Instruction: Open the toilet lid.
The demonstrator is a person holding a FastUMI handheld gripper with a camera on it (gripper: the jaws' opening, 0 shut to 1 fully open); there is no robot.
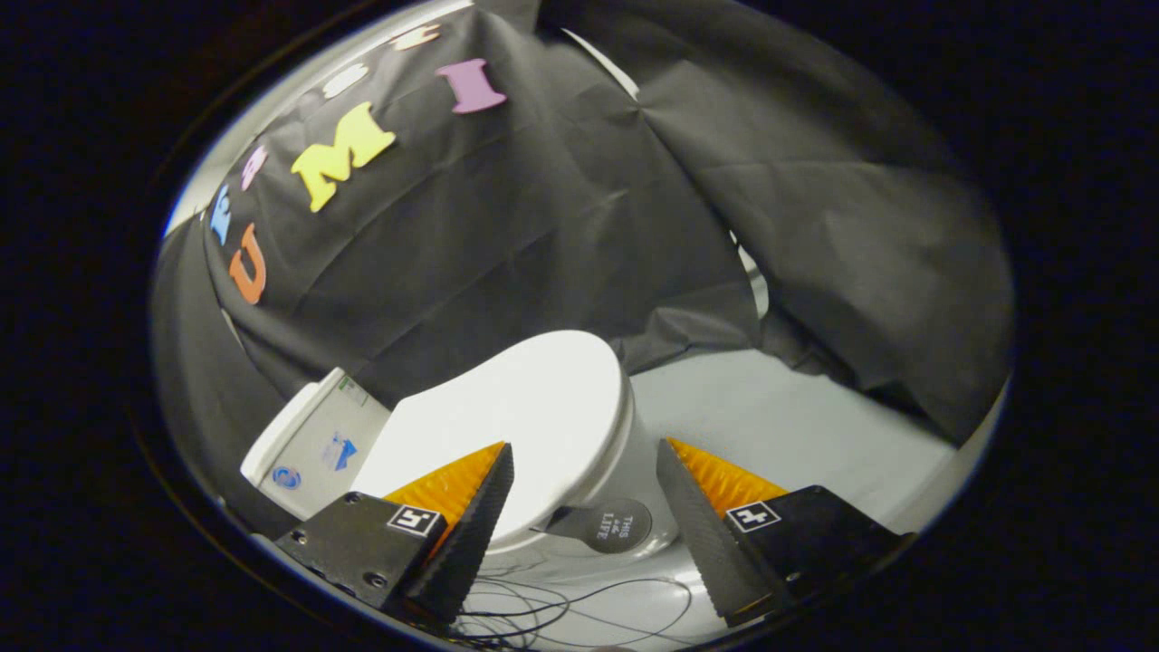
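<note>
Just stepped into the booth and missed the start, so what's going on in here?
A person is holding a hand-held claw over a small white toilet that sits on the pale floor. The toilet lid is down, and the claw's fingers are spread apart with the lid's front edge between them, touching nothing. A round dark tab sticks out under the lid's front, and thin black wires lie on the floor below.

A pale grey smooth floor (815, 426) is carrying a white glossy toilet (534, 426), lid down; thin black wires (579, 602) are trailing across it; black draped cloth (869, 362) is reaching it behind.
</note>
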